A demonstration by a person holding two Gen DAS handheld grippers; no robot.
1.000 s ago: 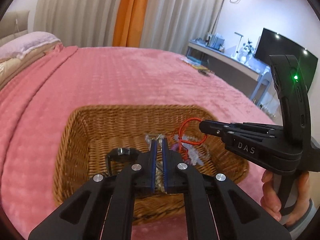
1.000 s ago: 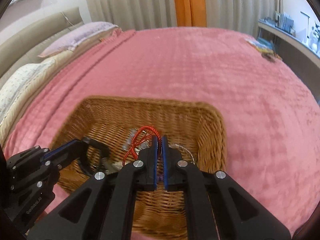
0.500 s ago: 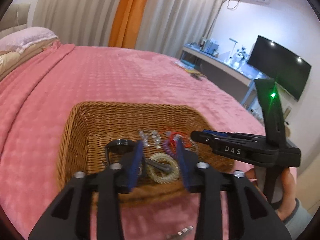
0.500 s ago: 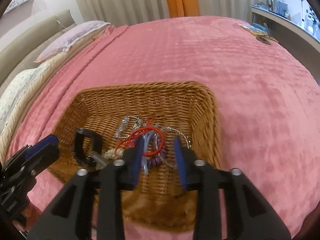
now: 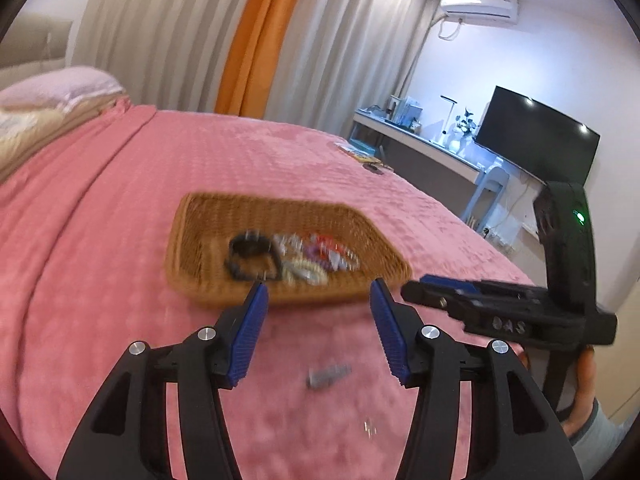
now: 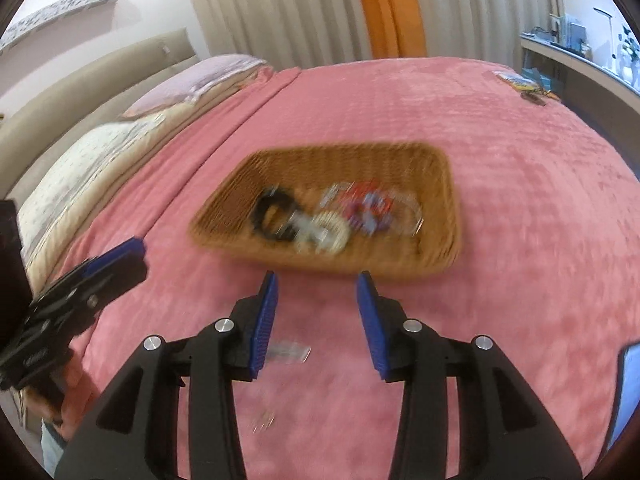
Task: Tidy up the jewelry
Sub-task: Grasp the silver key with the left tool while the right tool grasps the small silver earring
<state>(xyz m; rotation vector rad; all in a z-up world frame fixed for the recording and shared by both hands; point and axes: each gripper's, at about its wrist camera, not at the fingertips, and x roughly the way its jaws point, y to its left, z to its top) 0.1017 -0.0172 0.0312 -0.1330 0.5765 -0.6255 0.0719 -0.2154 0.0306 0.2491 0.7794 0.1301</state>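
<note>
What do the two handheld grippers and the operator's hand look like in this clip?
Both the left gripper and right gripper are matte black plastic with cut-out linkage arms, silver rivets and ribbed blue finger pads. The right one, seen from the left camera, carries pale lettering and a green light. The hand holding it is bare, with a grey cuff.

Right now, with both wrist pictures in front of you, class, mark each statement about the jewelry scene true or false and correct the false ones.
1. The left gripper is open and holds nothing. True.
2. The wicker basket stands on a wooden floor. False: it sits on the pink bedspread.
3. A black band lies inside the basket. True.
4. The right gripper is clamped on a red cord. False: its jaws are apart and empty.
5. A small grey piece lies on the bedspread, outside the basket. True.
6. The basket holds nothing. False: several pieces lie in it.
</note>
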